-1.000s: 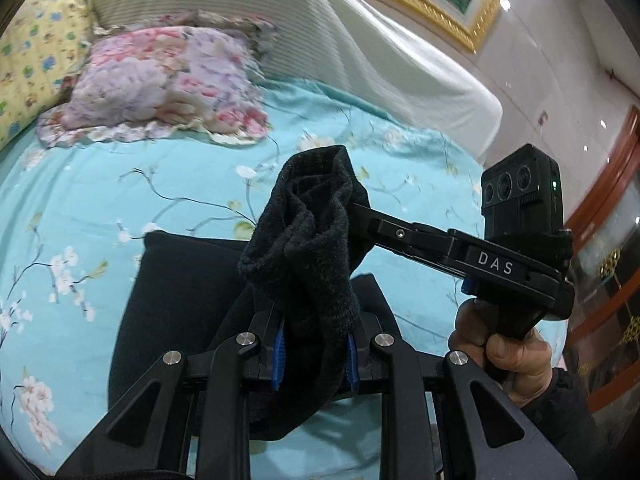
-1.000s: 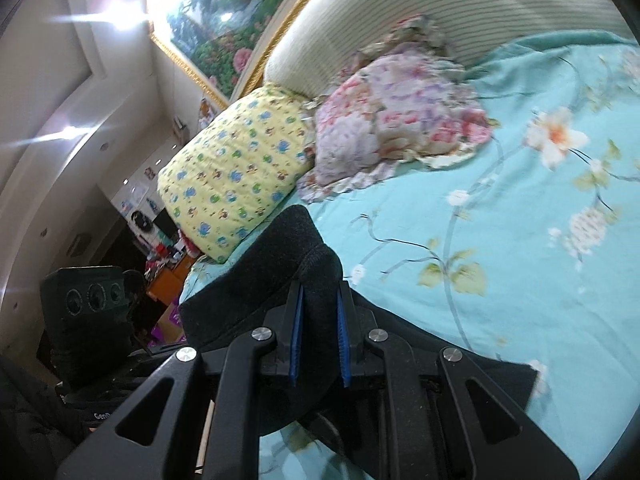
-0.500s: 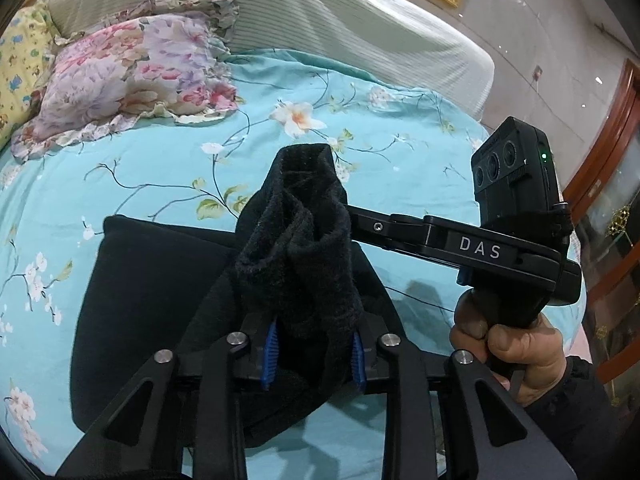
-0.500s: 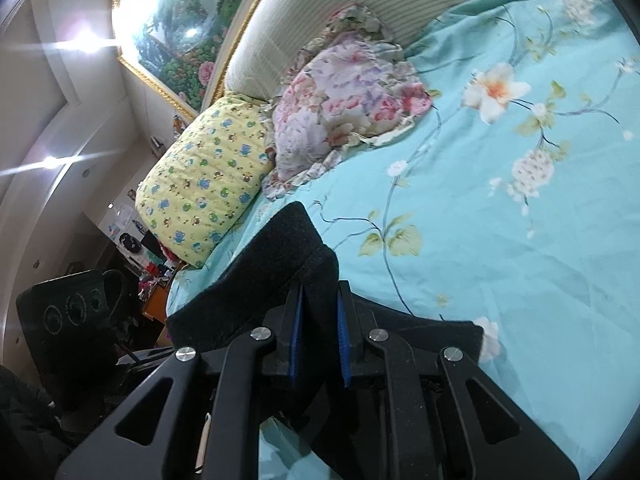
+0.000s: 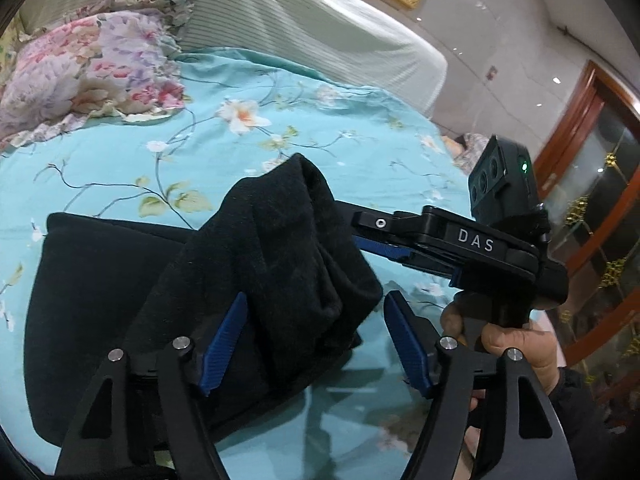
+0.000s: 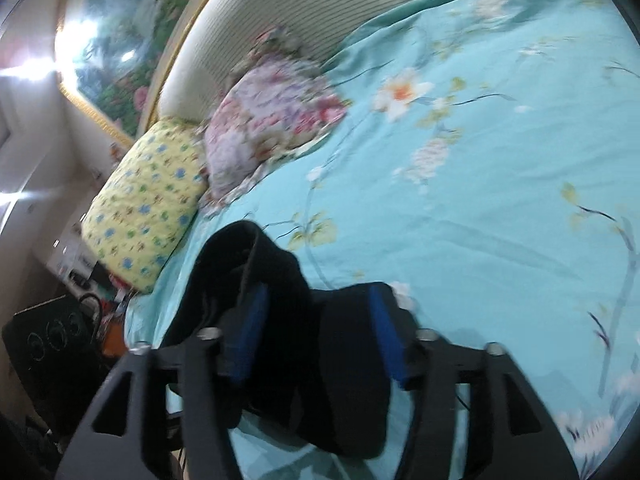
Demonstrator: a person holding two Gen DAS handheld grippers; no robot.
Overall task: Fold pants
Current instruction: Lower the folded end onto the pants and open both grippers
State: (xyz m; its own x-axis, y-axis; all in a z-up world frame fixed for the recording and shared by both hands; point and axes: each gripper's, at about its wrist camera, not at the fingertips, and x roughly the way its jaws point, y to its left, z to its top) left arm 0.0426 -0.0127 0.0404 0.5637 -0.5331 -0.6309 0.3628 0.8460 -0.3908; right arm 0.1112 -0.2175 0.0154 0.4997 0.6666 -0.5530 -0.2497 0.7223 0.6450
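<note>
Now both jaws gape around the black pants, bunched and part-folded on the bedspread.

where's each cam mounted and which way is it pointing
Left wrist: sits on the left gripper, looking along its open fingers over the black pants toward the headboard; shows the right gripper and the hand holding it.
Right wrist: sits on the right gripper, open, facing the yellow pillow.
Shared: pants, floral pillow, teal bedsheet.
</note>
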